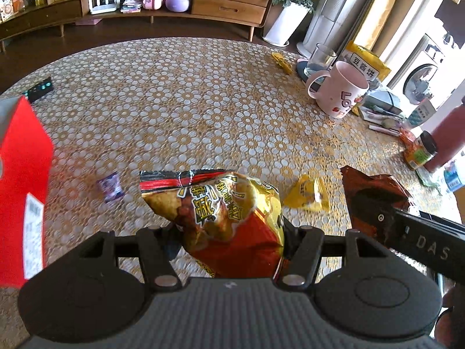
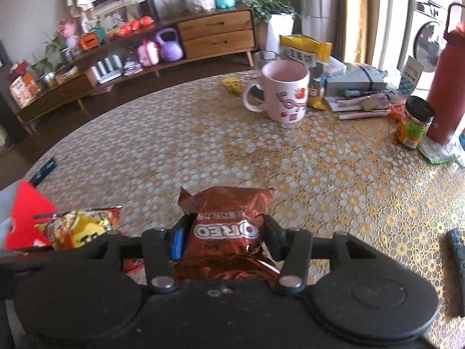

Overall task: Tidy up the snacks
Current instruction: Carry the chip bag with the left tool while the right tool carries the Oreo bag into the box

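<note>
My left gripper [image 1: 229, 229] is shut on a gold and red snack bag [image 1: 221, 203], which hangs above the patterned tablecloth [image 1: 180, 104]. My right gripper [image 2: 223, 232] is shut on a brown Oreo packet [image 2: 226, 218], also lifted off the table. In the left wrist view the Oreo packet [image 1: 375, 200] shows at the right with the right gripper's black finger on it. In the right wrist view the gold bag [image 2: 78, 226] shows at the lower left. A red box [image 1: 23, 192] stands at the left. A small purple candy [image 1: 110, 187] and a yellow wrapper [image 1: 308, 193] lie on the table.
A pink mug [image 1: 340, 90], a glass [image 1: 319, 58], a yellow pouch [image 1: 366, 64] and papers crowd the table's right side. A jar with a black lid [image 2: 415, 122] and a red bottle [image 2: 447, 81] stand further right. A dark remote [image 1: 40, 88] lies far left. A wooden sideboard [image 1: 229, 0] stands beyond.
</note>
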